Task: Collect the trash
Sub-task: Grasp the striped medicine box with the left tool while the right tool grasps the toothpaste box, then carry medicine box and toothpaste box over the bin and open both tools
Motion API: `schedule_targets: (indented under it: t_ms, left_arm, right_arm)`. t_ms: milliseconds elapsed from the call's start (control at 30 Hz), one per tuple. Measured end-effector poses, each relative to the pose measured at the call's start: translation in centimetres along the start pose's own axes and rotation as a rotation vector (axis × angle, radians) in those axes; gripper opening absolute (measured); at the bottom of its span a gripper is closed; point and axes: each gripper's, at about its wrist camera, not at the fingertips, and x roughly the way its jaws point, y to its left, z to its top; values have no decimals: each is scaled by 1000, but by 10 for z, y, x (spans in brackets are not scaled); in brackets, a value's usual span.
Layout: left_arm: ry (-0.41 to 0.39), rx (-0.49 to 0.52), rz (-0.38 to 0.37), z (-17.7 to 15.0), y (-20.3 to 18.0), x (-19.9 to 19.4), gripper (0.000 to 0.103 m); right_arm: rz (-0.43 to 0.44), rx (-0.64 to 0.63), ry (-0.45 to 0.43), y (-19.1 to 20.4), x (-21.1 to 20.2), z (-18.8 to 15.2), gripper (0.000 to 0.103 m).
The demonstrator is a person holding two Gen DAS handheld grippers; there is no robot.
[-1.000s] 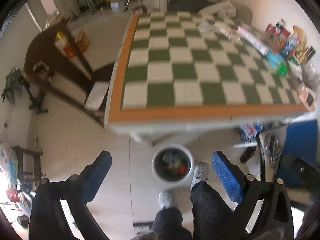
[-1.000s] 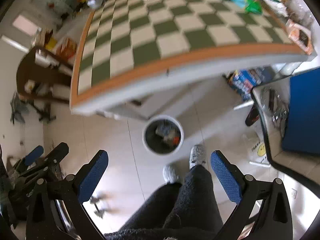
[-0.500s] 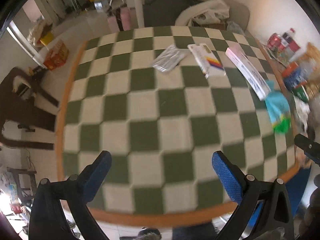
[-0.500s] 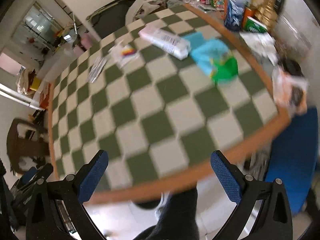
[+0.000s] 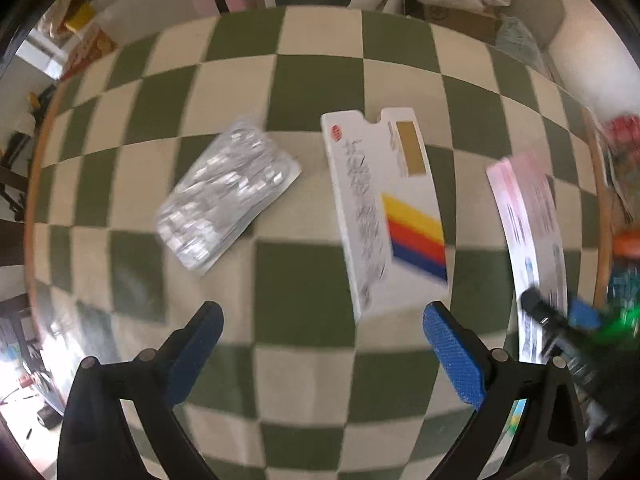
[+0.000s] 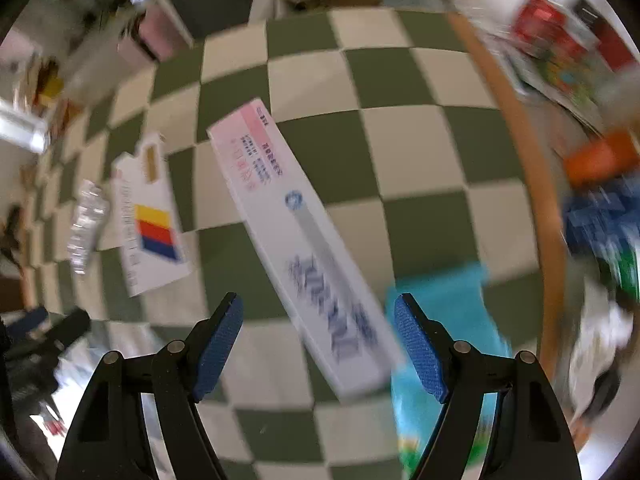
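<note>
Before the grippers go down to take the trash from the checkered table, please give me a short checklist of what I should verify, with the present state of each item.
1. Left gripper open and empty: ok.
2. Right gripper open and empty: ok.
3. Long pink-and-white box lies ahead of the right gripper, between its fingers' line: ok, though angled across it.
4. White box with coloured stripes lies ahead of the left gripper, nearer its right finger: ok.
5. Silver blister pack lies apart from the boxes: ok.
6. Picture is sharp enough to judge the height above the table: not ok, both views are blurred.
</note>
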Motion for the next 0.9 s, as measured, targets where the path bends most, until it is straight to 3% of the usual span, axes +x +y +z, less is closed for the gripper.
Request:
schedule_targets:
  t_ms: [67,300,333,400,500,533,700,900]
  left_arm:
    - [22,-11,-14,13,-5,11,102]
    - [73,-22,-28,42,-26,43,102]
    - [65,-21,-22,42,-27,45,97]
    - [35,-10,-1,38,-27,44,94]
    - [-19,67,40,23,-29,37,73]
    - [-31,90,44,20,-29,34,71]
    - [-27,100,38,9,-16,30,71]
    - [-35,105,50,4,-17,29,70]
  right_arm:
    - [21,12,29,-2,16,10,62]
    - [149,313,6,-43,23,23,62]
    - [159,326,19,-45,26,25,62]
    - [163,315,39,-44,31,31,64]
    - [88,223,26,-33,31,41,65]
    - [67,199,26,-29,33,44,65]
    - [-48,109,17,-11,38,49,58]
    - [-63,112,-12,-8,36,38,53]
